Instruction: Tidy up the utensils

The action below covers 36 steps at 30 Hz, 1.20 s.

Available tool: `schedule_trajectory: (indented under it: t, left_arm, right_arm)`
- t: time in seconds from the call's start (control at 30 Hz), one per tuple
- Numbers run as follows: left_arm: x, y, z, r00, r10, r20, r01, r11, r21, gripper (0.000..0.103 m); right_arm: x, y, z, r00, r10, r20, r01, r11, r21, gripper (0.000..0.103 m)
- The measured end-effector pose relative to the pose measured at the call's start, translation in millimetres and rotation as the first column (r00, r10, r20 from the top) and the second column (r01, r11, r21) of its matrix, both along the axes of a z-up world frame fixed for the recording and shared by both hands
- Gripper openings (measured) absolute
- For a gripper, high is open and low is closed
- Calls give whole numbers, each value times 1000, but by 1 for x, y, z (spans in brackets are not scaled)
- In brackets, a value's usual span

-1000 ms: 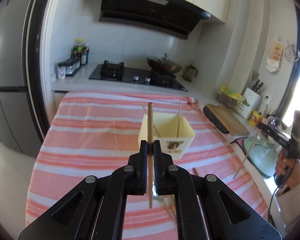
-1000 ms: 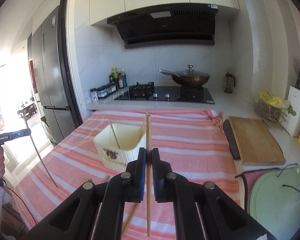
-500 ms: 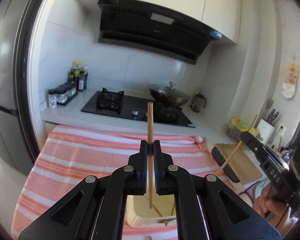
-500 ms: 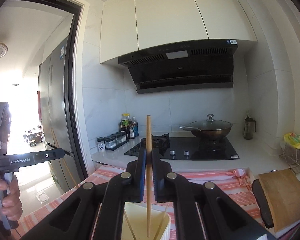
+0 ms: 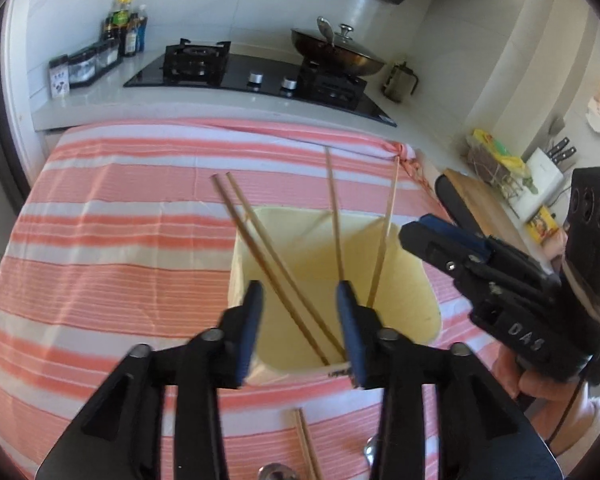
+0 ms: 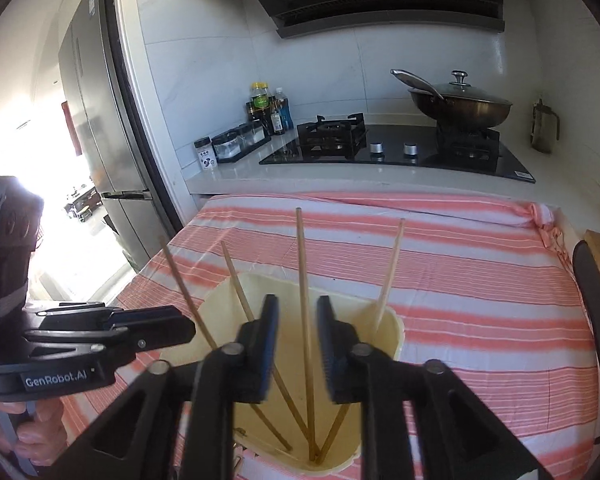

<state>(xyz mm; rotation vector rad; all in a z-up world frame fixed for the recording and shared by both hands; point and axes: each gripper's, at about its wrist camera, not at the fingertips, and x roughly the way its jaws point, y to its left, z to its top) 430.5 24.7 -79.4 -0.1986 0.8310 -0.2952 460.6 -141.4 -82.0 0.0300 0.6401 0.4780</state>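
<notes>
A cream utensil holder (image 5: 404,280) stands on the striped cloth and shows in the right wrist view (image 6: 392,328) too. Several wooden chopsticks (image 5: 276,264) lean inside it, seen in the right wrist view (image 6: 304,280) as well. My left gripper (image 5: 300,300) is open and empty just above the holder's near rim. My right gripper (image 6: 298,320) is open and empty above the holder, with one chopstick standing free between its fingers. Each gripper shows in the other's view, the right one (image 5: 460,248) and the left one (image 6: 140,328).
More chopsticks (image 5: 306,444) and a metal spoon (image 5: 276,472) lie on the pink striped tablecloth (image 5: 120,260) in front of the holder. Behind are a gas hob (image 6: 380,144), a wok (image 6: 460,104) and bottles (image 6: 266,108). A cutting board (image 5: 484,204) lies right.
Both grippers have tilted down over the holder and opened. The chopstick each one held now stands in the holder with the others.
</notes>
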Motion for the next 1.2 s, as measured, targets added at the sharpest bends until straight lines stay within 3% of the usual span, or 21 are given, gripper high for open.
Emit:
schedule_trajectory:
  t: [0.03,0.13,0.23,0.43,0.57,0.67,0.87,1.13,1.2]
  left_arm:
    - [-10,4,0,1000,2,16,-2,1000,27,65]
    - [-47,20,-5,1000,-9,15,8,996,86,71]
    - [-92,37,-21,1000,1,-22,1,992,125,81]
    - [-176,51,-74,993,76,-92,-61,986,155,87]
    - [-196,46,-103,982,149,-118,-127,975,180,87]
    - [-196,39,-110,978,183,-100,-165,972,166,87]
    - [-190,33,-123,973,233,-6,-225,946,231,87]
    - [-190,38,-141,972,231,-49,-215,952,218,87]
    - [-190,35,-143,971,234,-52,-216,949,230,92]
  right_arm:
    - [-8,-5,4,1000,-8,13,7,1000,7,50]
    - [-40,-26,13,999,-17,32,18,1000,-7,51]
    - [-88,-49,3,999,-32,22,34,994,-99,54]
    - [-195,-103,-81,989,-123,-82,97,958,-271,54]
    - [-238,-132,-128,965,-218,-146,160,931,-328,54]
    - [-251,-145,-138,950,-274,-152,213,920,-330,54]
    - [-245,-152,-142,931,-328,-162,274,919,-285,54]
    - [-244,-151,-146,929,-331,-168,274,917,-290,56]
    - [-243,-152,-147,927,-333,-171,277,918,-284,58]
